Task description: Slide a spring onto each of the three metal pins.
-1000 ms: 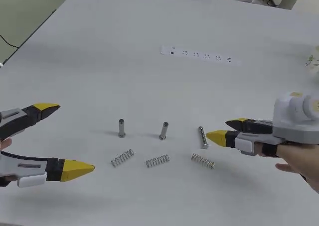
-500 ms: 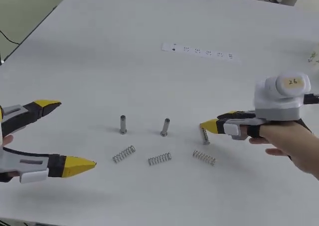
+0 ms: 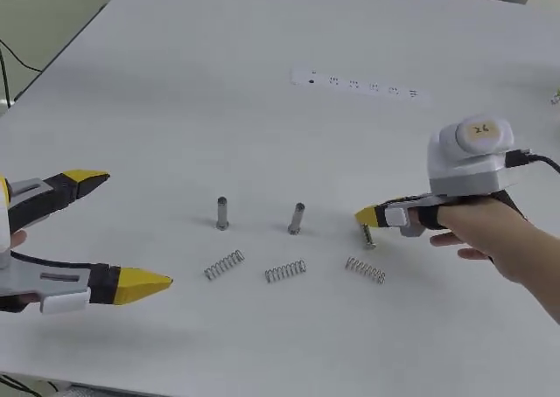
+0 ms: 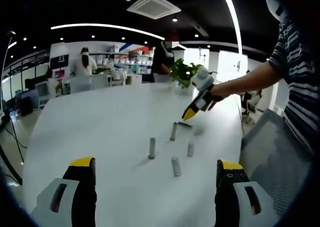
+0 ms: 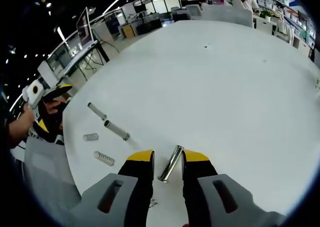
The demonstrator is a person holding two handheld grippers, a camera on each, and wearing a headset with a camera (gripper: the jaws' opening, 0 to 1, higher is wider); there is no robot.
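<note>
Three short metal pins stand in a row on the white table: left pin (image 3: 221, 213), middle pin (image 3: 297, 219), and right pin (image 3: 367, 236), which leans. A spring lies in front of each: left spring (image 3: 224, 265), middle spring (image 3: 285, 271), right spring (image 3: 364, 270). My right gripper (image 3: 366, 216) is at the right pin. In the right gripper view that pin (image 5: 170, 163) sits between the jaws of the right gripper (image 5: 168, 157), which stand narrowly apart with small gaps on both sides. My left gripper (image 3: 118, 231) hovers wide open left of the row, holding nothing.
A white power strip (image 3: 354, 85) lies flat on the table behind the pins. The table's left edge (image 3: 61, 43) runs diagonally at far left. People and desks show at the far end of the room in the left gripper view.
My right gripper moved left to the right pin and rolled over, so its jaws now sit either side of it. The left gripper stayed open in place.
</note>
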